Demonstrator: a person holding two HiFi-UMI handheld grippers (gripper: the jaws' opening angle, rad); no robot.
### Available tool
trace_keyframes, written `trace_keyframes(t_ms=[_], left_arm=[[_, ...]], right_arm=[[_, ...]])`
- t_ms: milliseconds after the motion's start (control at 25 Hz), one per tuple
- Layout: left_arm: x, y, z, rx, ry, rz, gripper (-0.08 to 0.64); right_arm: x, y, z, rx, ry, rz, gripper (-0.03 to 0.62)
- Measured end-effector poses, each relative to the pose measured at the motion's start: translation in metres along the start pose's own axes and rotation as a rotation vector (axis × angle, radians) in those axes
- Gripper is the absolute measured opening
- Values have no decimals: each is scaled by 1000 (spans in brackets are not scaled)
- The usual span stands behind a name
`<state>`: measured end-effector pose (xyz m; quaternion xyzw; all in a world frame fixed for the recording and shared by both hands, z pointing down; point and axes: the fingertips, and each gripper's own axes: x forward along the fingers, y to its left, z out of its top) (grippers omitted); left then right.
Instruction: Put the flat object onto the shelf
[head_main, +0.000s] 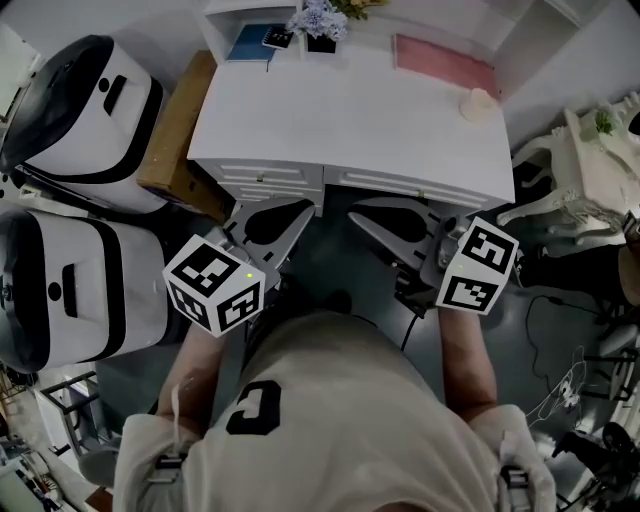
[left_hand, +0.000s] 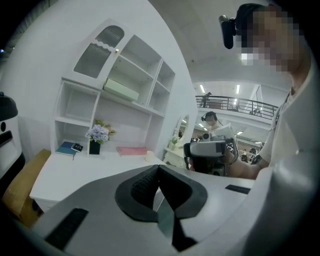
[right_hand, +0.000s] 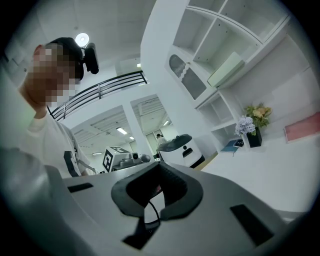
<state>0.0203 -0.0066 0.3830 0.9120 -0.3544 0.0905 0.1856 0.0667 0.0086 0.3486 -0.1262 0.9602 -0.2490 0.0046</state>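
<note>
Left gripper (head_main: 290, 215), grey with black pads: jaws closed tip to tip, nothing between them, held low at 7 o'clock of the head view, just short of the front edge of the white rectangular desk (head_main: 350, 130). Right gripper (head_main: 375, 215), same make: jaws likewise pressed together and empty, at 5 o'clock. Flat pink rectangular object (head_main: 445, 62): lying on the desk top at 1 o'clock, well apart from both grippers, not on the white open shelf unit (left_hand: 135, 75) rising behind the desk. Small cream round object (head_main: 478, 103): at 4 o'clock of the pink item, near the desk's edge. Black vase of lilac flowers (head_main: 320, 25): at 12 o'clock. Blue book (head_main: 250, 42): at 11 o'clock, beside the vase.
</note>
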Motion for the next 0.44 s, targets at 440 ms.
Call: trace_keyframes(t_ms=[440], left_arm=[[-46, 80, 2, -46, -20, -13, 14]], right_arm=[[93, 0, 8, 9, 20, -25, 23]])
